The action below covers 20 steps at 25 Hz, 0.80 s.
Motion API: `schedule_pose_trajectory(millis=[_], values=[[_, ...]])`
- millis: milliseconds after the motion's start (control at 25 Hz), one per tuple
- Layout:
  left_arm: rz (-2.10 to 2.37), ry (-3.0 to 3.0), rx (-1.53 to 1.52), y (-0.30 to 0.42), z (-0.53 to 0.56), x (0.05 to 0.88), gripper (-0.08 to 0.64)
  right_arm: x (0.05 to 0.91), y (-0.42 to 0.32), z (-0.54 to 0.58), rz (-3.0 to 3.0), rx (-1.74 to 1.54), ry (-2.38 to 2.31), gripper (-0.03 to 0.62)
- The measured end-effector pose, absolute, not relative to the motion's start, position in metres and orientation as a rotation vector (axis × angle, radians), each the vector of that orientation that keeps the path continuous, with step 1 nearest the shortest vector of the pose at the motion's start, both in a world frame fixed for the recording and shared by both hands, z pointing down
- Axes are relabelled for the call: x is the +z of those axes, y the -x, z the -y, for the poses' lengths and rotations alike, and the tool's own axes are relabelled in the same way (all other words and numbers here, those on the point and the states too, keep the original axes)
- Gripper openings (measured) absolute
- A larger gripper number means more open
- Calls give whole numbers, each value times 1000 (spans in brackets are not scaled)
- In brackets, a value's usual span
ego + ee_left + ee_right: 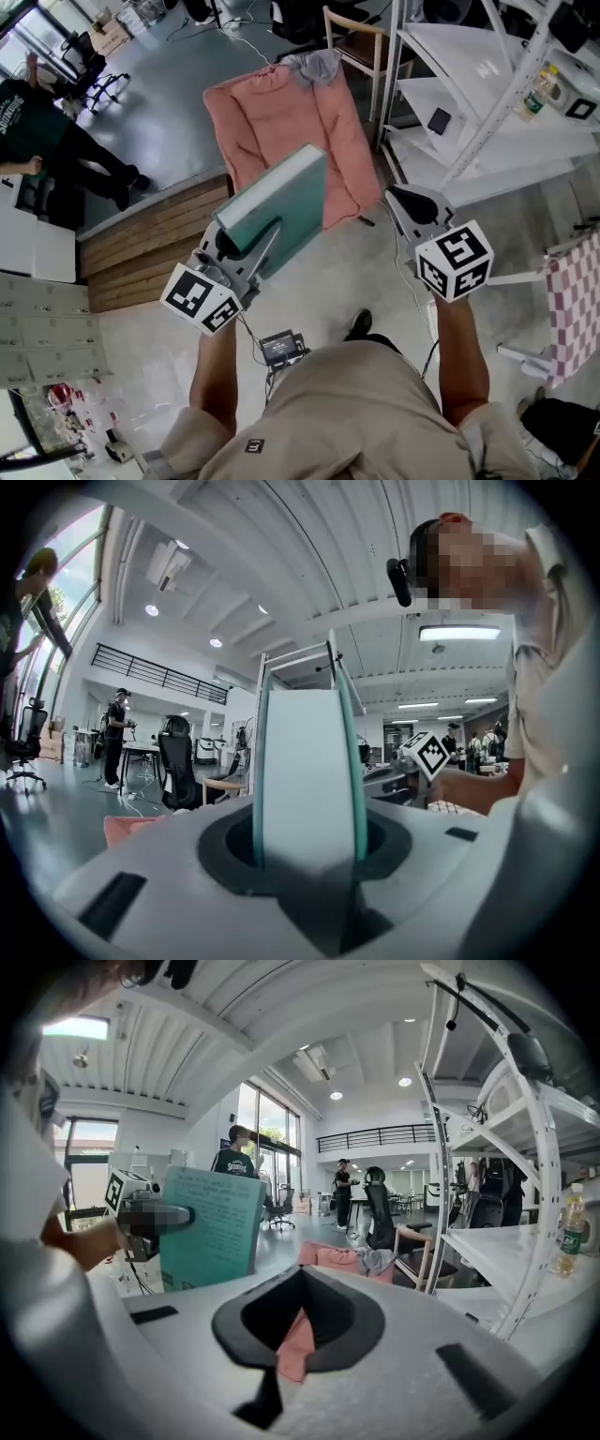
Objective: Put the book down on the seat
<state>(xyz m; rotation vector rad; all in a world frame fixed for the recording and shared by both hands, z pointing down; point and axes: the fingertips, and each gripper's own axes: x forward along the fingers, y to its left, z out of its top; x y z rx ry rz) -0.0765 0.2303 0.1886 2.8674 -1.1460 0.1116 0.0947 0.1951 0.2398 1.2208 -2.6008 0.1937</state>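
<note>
Left gripper [253,239] fingers clamped, right gripper [407,200] fingers together, both forearms outstretched.

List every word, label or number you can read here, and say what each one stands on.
Nothing here can be quoted with confidence.
book: lines of print on the teal cover, too small to read.
dark T-shirt, top left of the head view: white lettering, too blurred to read.
bottle: label too small to read.

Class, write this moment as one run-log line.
left gripper: shut on book | right gripper: empty | book: in the air, not yet on pink seat
</note>
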Motion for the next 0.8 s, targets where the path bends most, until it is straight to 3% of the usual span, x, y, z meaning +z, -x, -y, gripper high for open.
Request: schedule_pose_trajectory(millis=[520, 800], values=[[1113, -2858, 190, 8, -146, 200, 150, 250, -161, -116, 2625, 248, -1273, -8], [1007, -2883, 165, 18, -85, 209, 149, 261, -149, -69, 2563, 270, -1342, -8]])
